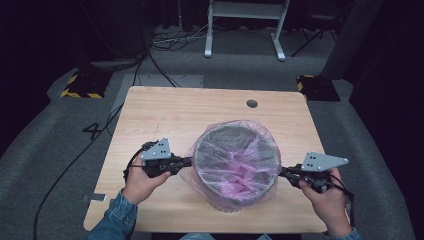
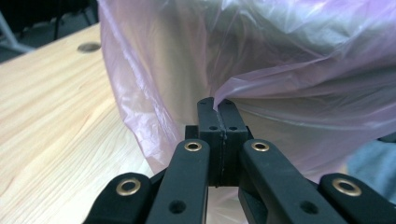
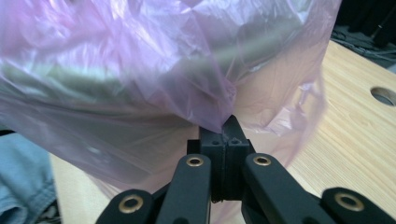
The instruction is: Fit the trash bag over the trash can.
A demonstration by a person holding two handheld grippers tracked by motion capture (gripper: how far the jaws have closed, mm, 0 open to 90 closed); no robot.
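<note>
Pink bag lines a bin between both claws. Left claw and right claw each pinch its film on opposite sides.

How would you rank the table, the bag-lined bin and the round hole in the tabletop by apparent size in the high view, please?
1. Table, largest.
2. Bag-lined bin, much smaller.
3. Round hole, smallest by far.

Pale, light-grained wooden table with fine brown streaks, and on it a see-through pink plastic bag over a dark grey round bin, magenta where the film bunches. Black fingers with brass-coloured rivets, grey three-cornered plates. Blue denim sleeve at the left; grey carpet floor with yellow-and-black striped blocks.
</note>
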